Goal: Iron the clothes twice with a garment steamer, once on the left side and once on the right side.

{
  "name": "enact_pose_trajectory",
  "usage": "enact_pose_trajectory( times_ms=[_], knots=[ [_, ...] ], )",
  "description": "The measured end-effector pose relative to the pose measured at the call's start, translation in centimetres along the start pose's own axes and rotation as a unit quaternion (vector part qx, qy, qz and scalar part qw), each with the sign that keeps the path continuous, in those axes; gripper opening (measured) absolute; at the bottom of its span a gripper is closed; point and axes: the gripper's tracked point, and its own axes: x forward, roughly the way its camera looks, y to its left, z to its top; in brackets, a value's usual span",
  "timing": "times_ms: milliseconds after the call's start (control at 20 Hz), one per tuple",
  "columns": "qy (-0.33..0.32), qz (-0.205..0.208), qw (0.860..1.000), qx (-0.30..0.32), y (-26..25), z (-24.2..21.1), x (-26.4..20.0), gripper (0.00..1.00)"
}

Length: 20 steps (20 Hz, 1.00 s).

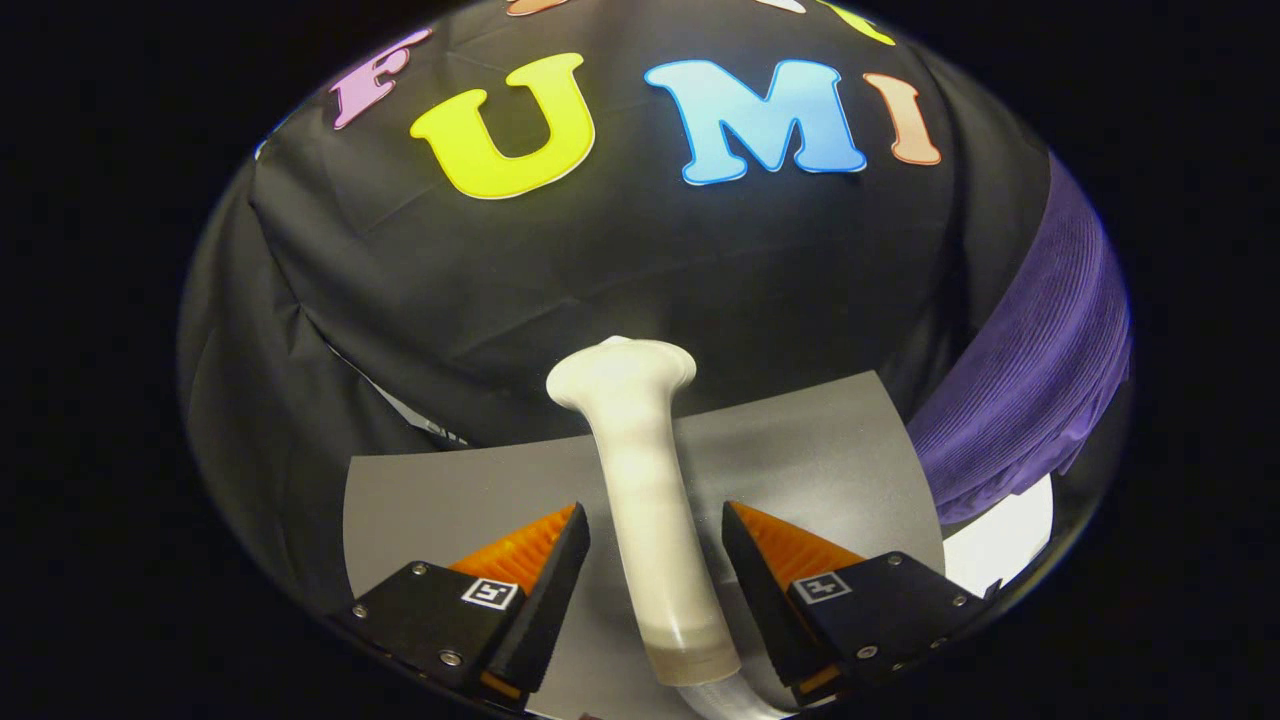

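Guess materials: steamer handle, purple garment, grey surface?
Steamer handle, lying between the open jaws of the gripper: likely matte cream plastic, smooth, soft sheen. Purple garment: fabric, fine ribbed texture, seemingly knit. Grey surface: smooth matte sheet, material unclear.

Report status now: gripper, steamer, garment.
Gripper open, fingers either side of the steamer handle, not pressing. Steamer lying on grey mat. Purple garment off beyond the right finger. Nothing between fingers and handle.
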Motion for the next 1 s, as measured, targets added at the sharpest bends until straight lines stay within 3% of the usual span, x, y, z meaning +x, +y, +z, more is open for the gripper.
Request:
enact_pose_trajectory(
  times_ms=[50,300,550,700,1000],
  knots=[
    [0.011,-0.004,1.0,0.0,-0.3,-0.7,0.3,0.82],
    [-0.002,-0.029,0.999,-0.041,-0.7,-0.4,0.6,0.47],
    [-0.047,-0.054,0.994,-0.08,-0.8,-0.2,0.4,0.36],
    [-0.073,-0.041,0.993,-0.085,-0.3,-0.4,-0.3,0.33],
    [-0.162,-0.043,0.978,-0.126,-0.6,-1.8,-7.2,0.32]
  ],
)
